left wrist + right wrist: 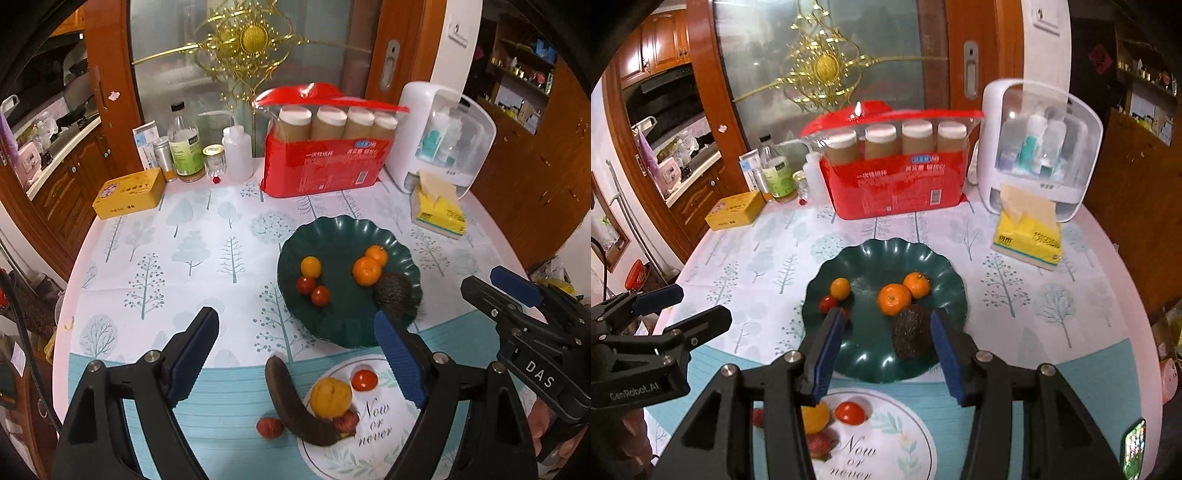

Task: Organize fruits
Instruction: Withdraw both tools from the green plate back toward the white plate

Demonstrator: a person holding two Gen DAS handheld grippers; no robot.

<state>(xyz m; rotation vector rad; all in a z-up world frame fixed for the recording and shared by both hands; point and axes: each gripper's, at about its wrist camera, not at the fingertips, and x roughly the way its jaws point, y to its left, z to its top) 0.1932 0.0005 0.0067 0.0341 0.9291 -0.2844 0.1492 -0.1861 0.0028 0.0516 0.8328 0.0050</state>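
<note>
Left view, left tongs (295, 354): wide apart, nothing in them, up over the near part of the table (155, 236).
Left view, right tongs (506, 284): seen at the right edge, spread a little, nothing in them.
Left view, green plate (332, 232): has three oranges (366, 271), two small tomatoes (320, 295) and a dark spiky fruit (393, 293) near its right rim.
Left view, white plate (373, 439): closer to us, with words on it. It has a yellow orange (330, 397), a tomato (364, 379) and a red bumpy fruit half hidden under the others.
Left view, banana (295, 402): very dark, so likely soft and mushy. It lies half on the white plate, half on the table. Best to pinch its middle gently.
Left view, loose fruit (269, 427): red and bumpy, on the table just left of the banana. Small and light, and it may roll.

Right view, right tongs (888, 350): wide apart, nothing in them, over the near side of the green plate (871, 254).
Right view, spiky fruit (910, 332): between the two fingers but not touched. Looks light and rough, easy to grip.
Right view, left tongs (679, 306): at the left edge, spread, nothing in them.
Right view, white plate (916, 435): tomato (850, 412) and yellow orange (814, 417) show below the tongs. The tomato is smooth and squashy, so squeeze softly.
</note>
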